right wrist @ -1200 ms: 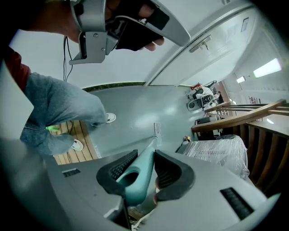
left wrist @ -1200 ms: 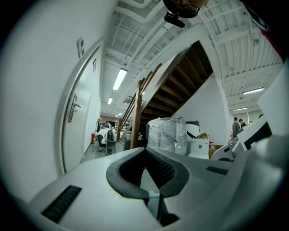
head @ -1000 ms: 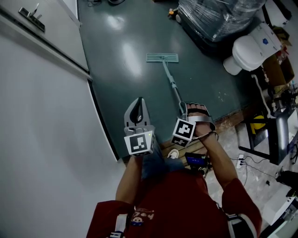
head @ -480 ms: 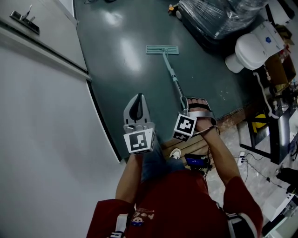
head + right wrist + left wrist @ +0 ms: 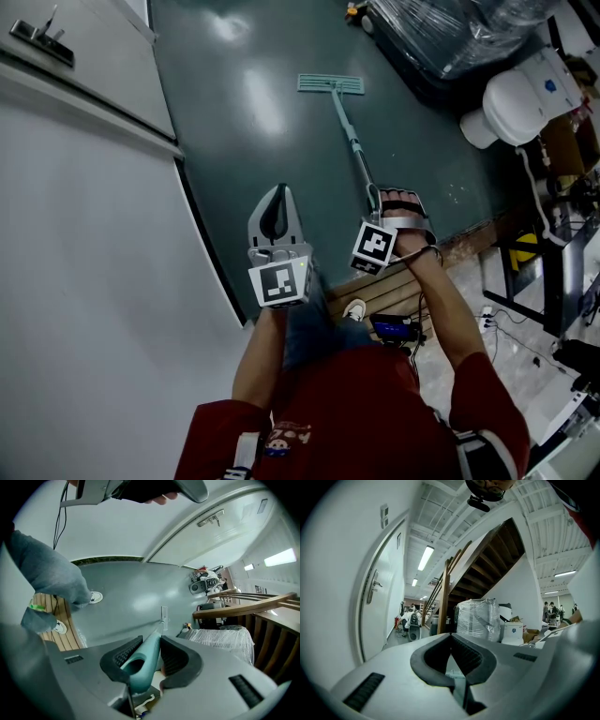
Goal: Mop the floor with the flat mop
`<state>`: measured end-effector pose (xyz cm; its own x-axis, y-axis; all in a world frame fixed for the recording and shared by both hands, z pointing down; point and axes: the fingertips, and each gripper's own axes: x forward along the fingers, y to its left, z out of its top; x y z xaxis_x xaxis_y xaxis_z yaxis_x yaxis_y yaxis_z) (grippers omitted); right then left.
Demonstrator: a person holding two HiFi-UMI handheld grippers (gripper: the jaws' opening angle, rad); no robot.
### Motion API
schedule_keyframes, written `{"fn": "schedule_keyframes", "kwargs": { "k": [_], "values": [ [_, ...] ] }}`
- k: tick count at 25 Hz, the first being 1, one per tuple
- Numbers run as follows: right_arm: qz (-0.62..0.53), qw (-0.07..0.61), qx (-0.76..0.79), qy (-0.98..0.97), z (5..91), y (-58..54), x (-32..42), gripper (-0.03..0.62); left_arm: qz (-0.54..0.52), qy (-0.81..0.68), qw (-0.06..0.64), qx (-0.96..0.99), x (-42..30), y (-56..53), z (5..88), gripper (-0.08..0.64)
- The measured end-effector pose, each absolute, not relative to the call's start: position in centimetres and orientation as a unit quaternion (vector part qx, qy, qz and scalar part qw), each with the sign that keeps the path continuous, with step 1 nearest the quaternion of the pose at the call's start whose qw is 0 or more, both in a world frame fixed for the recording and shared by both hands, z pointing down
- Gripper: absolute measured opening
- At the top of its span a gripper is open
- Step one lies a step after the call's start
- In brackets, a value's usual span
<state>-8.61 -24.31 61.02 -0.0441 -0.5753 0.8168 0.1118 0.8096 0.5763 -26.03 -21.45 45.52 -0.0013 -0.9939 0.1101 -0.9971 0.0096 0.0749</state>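
Pinching one flat mop (image 5: 352,141) at the near end of its long pole with the right gripper (image 5: 394,199), both dark pads squeezed tight on the blue-green handle. Runs from there away from the person to the one mop head (image 5: 330,83), a thin pale bar lying flat on the dark green floor (image 5: 253,150), far out in front.

Counting grippers: two, one in each hand, side by side, near each other but not touching. Holds the left gripper (image 5: 277,199) just left of the pole, with its two jaws pressed together at the tips and nothing held between them. Does not touch the mop with that one. Carries a marker cube (image 5: 279,284) on the back of the left gripper, and one more on the right, so two in all.

Standing at the near edge of the green floor, by a strip of wood boards (image 5: 389,286). Wearing two white shoes (image 5: 96,597), both seen in the right gripper view, one on the green floor and one on the boards.

Has one white door (image 5: 84,84) on the left side, with one metal handle (image 5: 42,33) on it. Has one big load wrapped in clear plastic (image 5: 450,28) at the far right. Has one round white tub (image 5: 514,103) just beside that load, on its right.
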Motion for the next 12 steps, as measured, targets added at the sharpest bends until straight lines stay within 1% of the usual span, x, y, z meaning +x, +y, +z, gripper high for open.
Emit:
{"fn": "schedule_keyframes", "kwargs": {
  "k": [3,6,12],
  "values": [
    [-0.264,0.657,0.174,-0.685,61.9,-25.8,-9.7,0.129,0.017,-0.707,0.070,0.704,-26.6,-22.6,46.1,0.015],
    [-0.269,0.661,0.178,-0.678,62.9,-27.4,-10.0,0.129,0.008,-0.709,0.071,0.701,-27.3,-23.8,46.5,0.015],
    [-0.274,0.649,0.189,-0.684,64.8,-30.7,-10.8,0.129,0.010,-0.708,0.075,0.703,-27.7,-25.5,47.6,0.015]
  ]
}}
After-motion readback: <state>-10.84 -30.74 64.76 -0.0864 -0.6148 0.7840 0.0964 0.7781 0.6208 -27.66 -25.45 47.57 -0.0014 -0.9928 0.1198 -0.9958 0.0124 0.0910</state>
